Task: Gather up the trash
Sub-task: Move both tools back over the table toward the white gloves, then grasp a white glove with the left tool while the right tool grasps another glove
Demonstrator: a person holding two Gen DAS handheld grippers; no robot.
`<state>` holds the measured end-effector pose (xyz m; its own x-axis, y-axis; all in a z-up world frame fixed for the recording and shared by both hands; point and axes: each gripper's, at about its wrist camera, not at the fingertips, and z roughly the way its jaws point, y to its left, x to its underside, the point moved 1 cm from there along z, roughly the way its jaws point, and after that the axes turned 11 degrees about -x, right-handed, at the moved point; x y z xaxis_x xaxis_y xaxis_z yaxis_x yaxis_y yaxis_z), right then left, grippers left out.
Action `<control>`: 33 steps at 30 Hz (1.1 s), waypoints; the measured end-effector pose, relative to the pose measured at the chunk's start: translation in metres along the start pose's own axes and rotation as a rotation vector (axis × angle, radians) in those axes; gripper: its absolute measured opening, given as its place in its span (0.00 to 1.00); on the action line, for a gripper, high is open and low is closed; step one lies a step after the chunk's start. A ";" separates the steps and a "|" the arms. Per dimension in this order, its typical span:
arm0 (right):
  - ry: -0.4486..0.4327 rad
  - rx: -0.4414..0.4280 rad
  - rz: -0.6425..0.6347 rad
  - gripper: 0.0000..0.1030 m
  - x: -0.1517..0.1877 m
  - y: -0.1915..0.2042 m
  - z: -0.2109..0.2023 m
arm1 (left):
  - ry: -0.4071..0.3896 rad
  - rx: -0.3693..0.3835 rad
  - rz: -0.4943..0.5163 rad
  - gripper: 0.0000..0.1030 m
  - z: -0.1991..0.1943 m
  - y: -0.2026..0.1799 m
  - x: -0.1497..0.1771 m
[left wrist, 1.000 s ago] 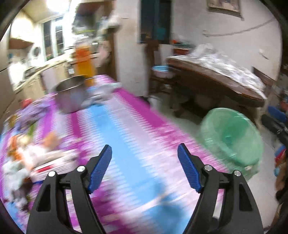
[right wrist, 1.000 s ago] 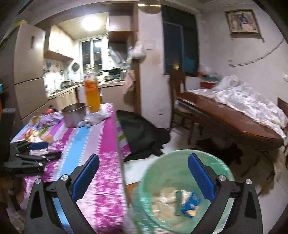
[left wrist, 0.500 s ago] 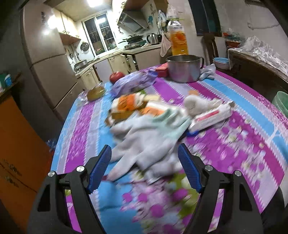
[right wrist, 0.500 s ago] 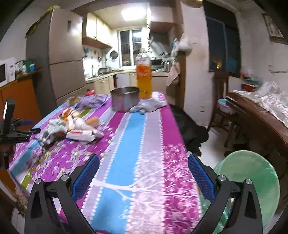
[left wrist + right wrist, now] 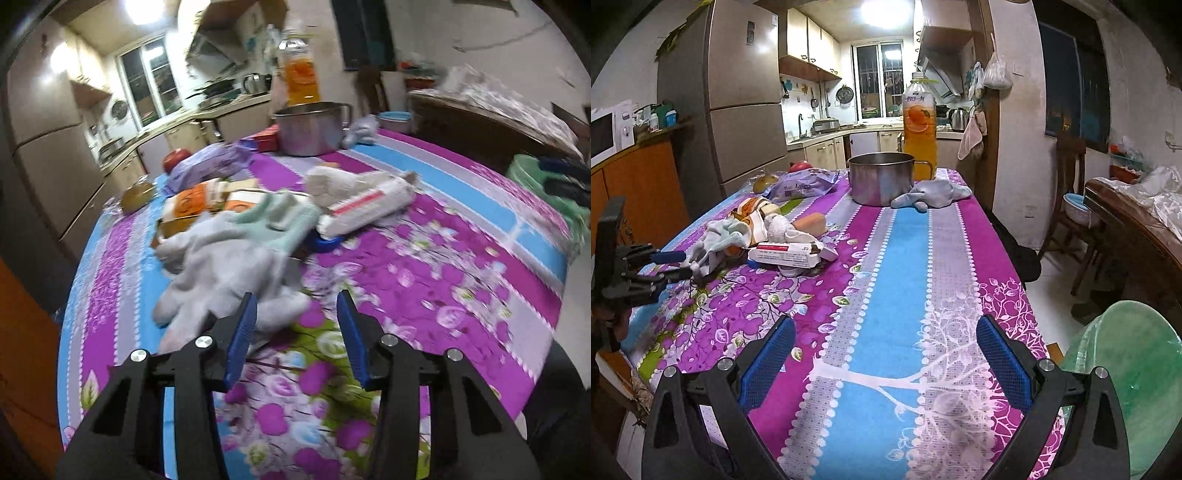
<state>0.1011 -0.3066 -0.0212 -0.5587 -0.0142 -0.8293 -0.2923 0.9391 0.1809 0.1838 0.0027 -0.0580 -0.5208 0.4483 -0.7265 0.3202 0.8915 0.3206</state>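
A grey-white glove point(image 5: 229, 269) with a pale green cuff lies on the purple floral tablecloth point(image 5: 424, 280), in a heap with a white and red box point(image 5: 365, 206), an orange packet point(image 5: 192, 206) and a white wad point(image 5: 332, 181). My left gripper point(image 5: 295, 325) is open, jaws narrowed around the glove's fingertips. In the right wrist view it point(image 5: 677, 264) touches the glove point(image 5: 720, 236). My right gripper point(image 5: 884, 365) is wide open and empty over the table's near end. A green lined trash bin point(image 5: 1126, 387) stands on the floor at the right.
A steel pot point(image 5: 881, 177), an orange drink bottle point(image 5: 919, 122) and a grey cloth point(image 5: 931, 194) stand at the table's far end. A purple packet point(image 5: 803, 186) and fruit lie far left. A wooden table point(image 5: 1134, 229) with plastic sheeting stands to the right.
My left gripper has swung from the bin side to the heap, moved in on the glove and narrowed its jaws. My right gripper has turned from over the bin to face along the table.
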 end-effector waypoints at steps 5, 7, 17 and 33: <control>0.013 -0.013 0.002 0.95 0.000 0.002 0.010 | 0.026 -0.057 -0.026 0.38 0.016 0.004 0.001; 0.016 -0.023 -0.009 0.94 -0.001 0.006 0.013 | 0.024 -0.056 -0.026 0.29 0.018 0.002 0.001; 0.090 -0.111 -0.062 0.47 -0.003 0.022 0.040 | -0.093 -0.085 -0.108 0.16 -0.020 0.022 -0.014; 0.117 -0.267 -0.209 0.54 -0.043 0.079 0.086 | -0.275 -0.242 -0.402 0.15 -0.117 0.121 -0.024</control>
<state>0.1686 -0.2018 -0.0168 -0.5461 -0.2497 -0.7996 -0.5930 0.7894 0.1585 0.1422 0.1078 0.0695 -0.3278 0.0645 -0.9425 -0.0695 0.9933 0.0921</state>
